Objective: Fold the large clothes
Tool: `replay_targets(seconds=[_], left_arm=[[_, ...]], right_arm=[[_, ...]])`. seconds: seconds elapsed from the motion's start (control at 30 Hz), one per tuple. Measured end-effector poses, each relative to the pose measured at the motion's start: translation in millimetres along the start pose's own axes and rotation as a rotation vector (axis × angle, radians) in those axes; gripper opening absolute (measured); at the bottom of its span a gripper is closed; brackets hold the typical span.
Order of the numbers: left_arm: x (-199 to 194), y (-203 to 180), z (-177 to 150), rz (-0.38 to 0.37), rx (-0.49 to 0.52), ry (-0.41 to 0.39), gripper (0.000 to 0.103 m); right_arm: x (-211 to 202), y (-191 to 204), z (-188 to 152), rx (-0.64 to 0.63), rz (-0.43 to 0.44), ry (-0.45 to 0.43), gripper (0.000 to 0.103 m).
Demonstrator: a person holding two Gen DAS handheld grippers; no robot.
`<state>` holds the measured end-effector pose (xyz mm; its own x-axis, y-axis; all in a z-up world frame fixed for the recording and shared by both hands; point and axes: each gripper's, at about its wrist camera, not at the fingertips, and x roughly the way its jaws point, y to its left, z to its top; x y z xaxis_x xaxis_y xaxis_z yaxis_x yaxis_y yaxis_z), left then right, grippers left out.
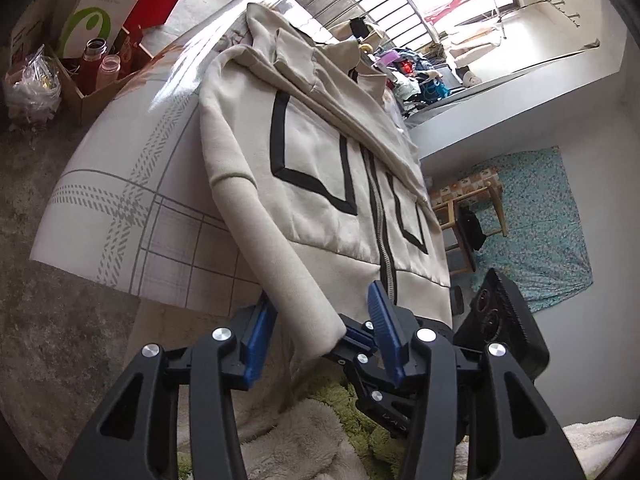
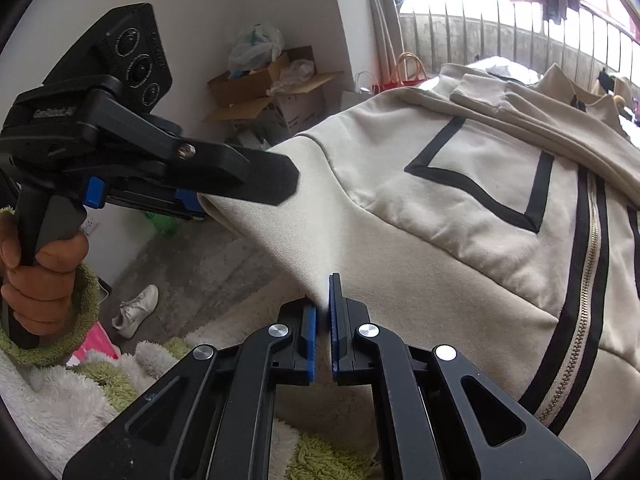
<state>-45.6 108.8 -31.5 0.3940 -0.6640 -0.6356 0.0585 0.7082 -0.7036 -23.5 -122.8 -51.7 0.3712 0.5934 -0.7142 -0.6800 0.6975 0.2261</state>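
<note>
Cream zip-front jacket with black trim lies spread, front up, on a bed with a white, grey-checked sheet, its hem at the near edge and one sleeve hanging over that edge. Left tongs stand partly open, the sleeve's cuff between their blue pads, not pinched. Right tongs are closed narrow on a fold of the jacket's cloth at the near edge. A hand grips the left handle.

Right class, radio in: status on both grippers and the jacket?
Left gripper open around the sleeve cuff. Right gripper shut on jacket fabric. Nothing in the way.
</note>
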Motion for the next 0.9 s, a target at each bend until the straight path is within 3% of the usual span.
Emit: replay_targets(seconds=[0.07, 0.1, 0.17, 0.27, 0.4, 0.7, 0.9], left_arm=[[8.6, -1.0, -0.6, 0.058, 0.007, 0.014, 0.039], [12.2, -2.7, -1.6, 0.077, 0.018, 0.019, 0.028], [18.2, -10.3, -3.4, 0.146, 0.065, 0.025, 0.021], [24.5, -26.4, -8.8, 0.287, 0.195, 0.016, 0.017], [34.0, -41.3, -19.1, 0.422, 0.333, 0.014, 0.016], [49.0, -40.5, -25.7, 0.568, 0.44, 0.045, 0.017], [52.0, -36.6, -24.9, 0.58, 0.422, 0.055, 0.017]], right_arm=[[-0.9, -2.9, 0.4, 0.007, 0.008, -0.007, 0.004], [-1.6, -4.8, 0.5, 0.013, 0.014, -0.007, 0.006], [-6.0, -9.4, -1.5, 0.031, 0.012, -0.003, 0.01], [-24.2, -22.2, -10.2, 0.08, -0.018, -0.014, 0.035], [-66.3, -55.8, -30.0, 0.195, -0.132, -0.031, 0.052], [-168.8, -131.8, -100.5, 0.511, -0.53, -0.022, 0.054], [-198.5, -167.2, -127.0, 0.639, -0.679, -0.026, 0.052]])
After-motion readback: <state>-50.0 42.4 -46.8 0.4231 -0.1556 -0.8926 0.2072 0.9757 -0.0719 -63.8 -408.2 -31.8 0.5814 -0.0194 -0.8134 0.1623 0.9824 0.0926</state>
